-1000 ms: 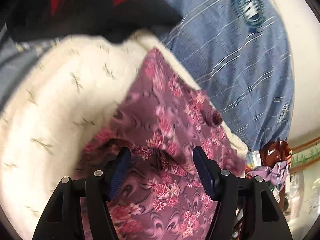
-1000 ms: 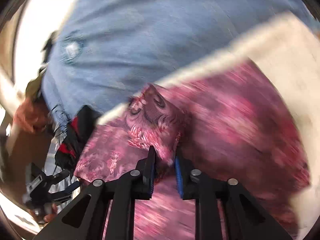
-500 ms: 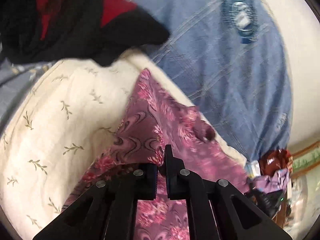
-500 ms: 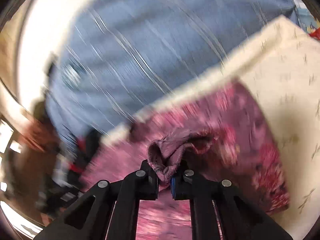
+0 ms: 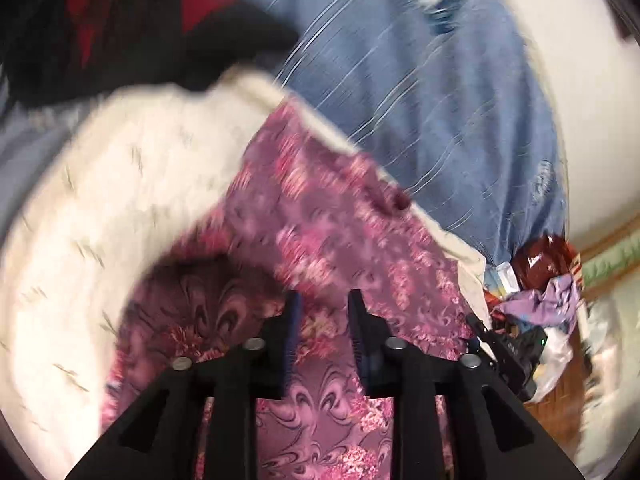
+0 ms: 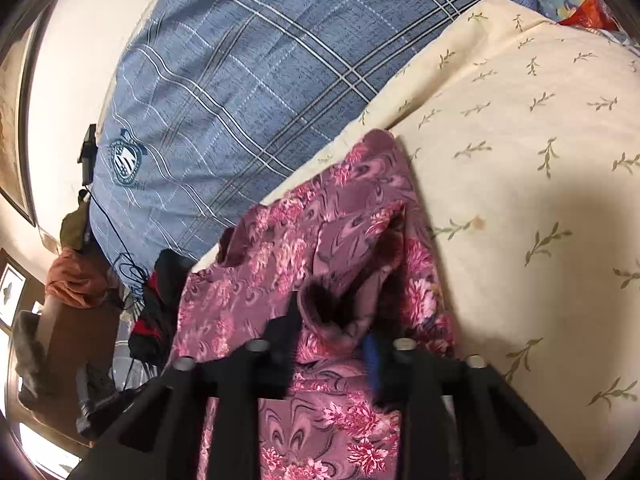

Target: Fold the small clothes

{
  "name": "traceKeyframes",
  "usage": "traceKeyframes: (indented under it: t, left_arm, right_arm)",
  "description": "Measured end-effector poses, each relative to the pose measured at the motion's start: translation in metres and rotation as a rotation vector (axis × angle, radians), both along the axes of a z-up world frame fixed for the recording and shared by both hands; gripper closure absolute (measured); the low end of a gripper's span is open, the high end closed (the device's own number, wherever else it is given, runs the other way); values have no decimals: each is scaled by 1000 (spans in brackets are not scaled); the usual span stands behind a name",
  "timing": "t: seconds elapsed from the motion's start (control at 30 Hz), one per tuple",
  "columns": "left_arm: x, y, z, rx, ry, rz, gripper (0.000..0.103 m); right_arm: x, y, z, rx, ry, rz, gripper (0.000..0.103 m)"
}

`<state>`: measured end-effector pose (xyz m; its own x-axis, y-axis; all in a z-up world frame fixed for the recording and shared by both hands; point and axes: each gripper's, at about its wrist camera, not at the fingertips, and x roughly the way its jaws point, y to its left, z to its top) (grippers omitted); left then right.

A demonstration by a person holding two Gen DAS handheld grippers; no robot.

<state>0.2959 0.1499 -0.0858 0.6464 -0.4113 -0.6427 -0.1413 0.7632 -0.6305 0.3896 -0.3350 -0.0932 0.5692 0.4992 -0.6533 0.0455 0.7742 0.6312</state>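
Here, a fold of the floral garment on the cream sheet is being released: left gripper opening, empty; right gripper opening around a bunched hem. Next: regrasp an edge.

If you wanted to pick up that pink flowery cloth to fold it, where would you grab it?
Probably the raised, curled hem of the pink floral garment, right ahead of the right gripper, whose jaws are opening around it. That bunched ridge stands up off the cream bedding, so fingers coming from the near side can straddle it.
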Motion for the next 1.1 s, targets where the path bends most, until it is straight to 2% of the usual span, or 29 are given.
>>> traceKeyframes:
  t: [0.03,0.1,0.17,0.23,0.3,0.33,0.37,0.43,0.5,0.53,0.6,0.67,0.73,0.77,0.8,0.83,0.87,0.93,1.0,1.1]
  left_arm:
    - [2,-1,10,48,-21,0,70]
    - [16,-2,24,155,-29,24,65]
    - [35,-2,23,205,-14,23,65]
    - [52,-6,10,301,46,37,65]
    - [67,-11,-11,381,136,53,65]
    - [72,-11,-22,403,187,55,66]
    - [75,-7,-35,386,238,67,66]
    - [69,2,-35,275,213,101,67]
    - [61,9,-20,185,150,114,69]
    - [61,9,-14,173,123,113,69]
    - [66,1,0,185,79,94,65]
    - [77,-9,2,227,63,59,64]
    - [90,-20,-14,277,99,40,64]
    - [99,-26,-28,275,140,30,64]
    - [107,-28,-46,259,190,24,64]
    - [108,-29,-50,254,167,37,64]
    - [109,-28,-49,281,139,38,64]
    - [115,-34,-48,322,162,14,64]
    - [115,-31,-46,298,191,-6,64]
    - [96,-16,-36,211,221,-28,64]
  right_arm:
    - [3,-1,0,2,-1,-4,70]
    - [9,2,0,-9,5,3,95]
    - [6,4,14,-7,-54,-5,95]
    - [4,5,20,-38,-74,-13,95]
    - [8,9,13,-153,-8,0,93]
    - [9,9,8,-180,28,11,89]
    - [8,7,3,-177,53,18,89]
    - [0,-3,12,-156,31,-23,85]
    - [-11,-14,35,-149,-74,-102,85]
    - [-14,-17,44,-131,-127,-115,85]
    - [-9,-12,52,-87,-165,-75,84]
    - [2,-1,43,-80,-129,-25,82]
    - [9,7,20,-94,-68,3,82]
    - [12,10,1,-120,-8,-4,85]
    - [12,8,-8,-113,2,-12,87]
    - [7,3,-12,-89,-40,-31,92]
    - [7,-1,-15,-66,-40,-40,95]
    - [9,-8,-17,-15,-10,-57,97]
    - [14,-9,-13,-20,25,-40,97]
    - [7,-7,-2,-69,60,-17,92]
